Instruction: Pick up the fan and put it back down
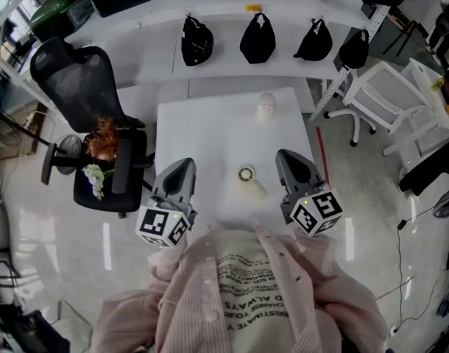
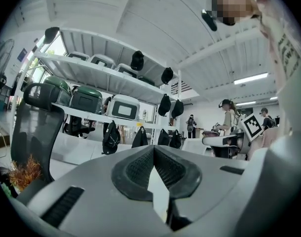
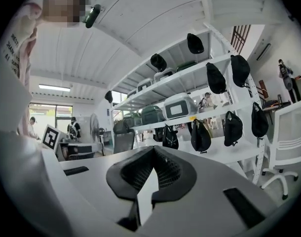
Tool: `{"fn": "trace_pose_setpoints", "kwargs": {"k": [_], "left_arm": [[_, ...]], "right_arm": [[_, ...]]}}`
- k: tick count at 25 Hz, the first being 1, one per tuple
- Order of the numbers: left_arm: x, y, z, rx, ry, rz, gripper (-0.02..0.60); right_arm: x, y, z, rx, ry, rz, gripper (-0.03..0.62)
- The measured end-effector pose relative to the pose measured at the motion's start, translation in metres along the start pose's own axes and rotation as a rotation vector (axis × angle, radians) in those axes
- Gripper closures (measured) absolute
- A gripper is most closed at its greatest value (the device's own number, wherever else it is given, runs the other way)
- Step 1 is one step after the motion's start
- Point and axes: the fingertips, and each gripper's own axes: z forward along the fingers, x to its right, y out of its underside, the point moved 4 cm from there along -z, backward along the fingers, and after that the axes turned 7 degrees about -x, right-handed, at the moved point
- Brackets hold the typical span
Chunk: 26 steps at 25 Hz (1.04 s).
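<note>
A small cream fan (image 1: 248, 180) with a round dark-centred head lies on the white table (image 1: 210, 138), between my two grippers and touched by neither. Left of it my left gripper (image 1: 185, 165) hovers over the table's near left corner, its jaws closed together with nothing in them. To the fan's right my right gripper (image 1: 285, 157) hangs, likewise shut and empty. Both point level toward the shelves. In the left gripper view the left gripper (image 2: 153, 148) shows pads meeting at the tip, and the right gripper (image 3: 153, 149) looks the same in its own view. Neither gripper view shows the fan.
A small pale pink-white object (image 1: 266, 107) sits at the table's far edge. A black office chair (image 1: 88, 94) with an orange tuft and flowers on its seat stands left. A white shelf with several black bags (image 1: 257, 39) runs behind. A white chair (image 1: 383, 98) stands right.
</note>
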Motion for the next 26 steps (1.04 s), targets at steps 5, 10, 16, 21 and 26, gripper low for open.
{"fn": "trace_pose_setpoints", "kwargs": {"k": [5, 10, 16, 21, 26], "left_arm": [[-0.002, 0.000, -0.002, 0.003, -0.012, 0.017, 0.578], [-0.002, 0.005, -0.003, -0.010, -0.016, 0.015, 0.579], [-0.002, 0.011, -0.002, -0.026, -0.013, 0.008, 0.579], [-0.003, 0.017, -0.001, -0.049, -0.004, -0.009, 0.579], [-0.004, 0.022, 0.002, -0.062, -0.006, -0.020, 0.579]], "right_arm": [[0.003, 0.002, -0.001, -0.004, 0.016, -0.018, 0.594], [0.004, 0.006, -0.002, -0.006, 0.027, -0.012, 0.595], [0.007, 0.009, -0.002, -0.014, 0.041, -0.012, 0.594], [0.007, 0.011, -0.003, -0.021, 0.053, 0.003, 0.594], [0.010, 0.013, -0.003, -0.023, 0.059, 0.008, 0.594]]}}
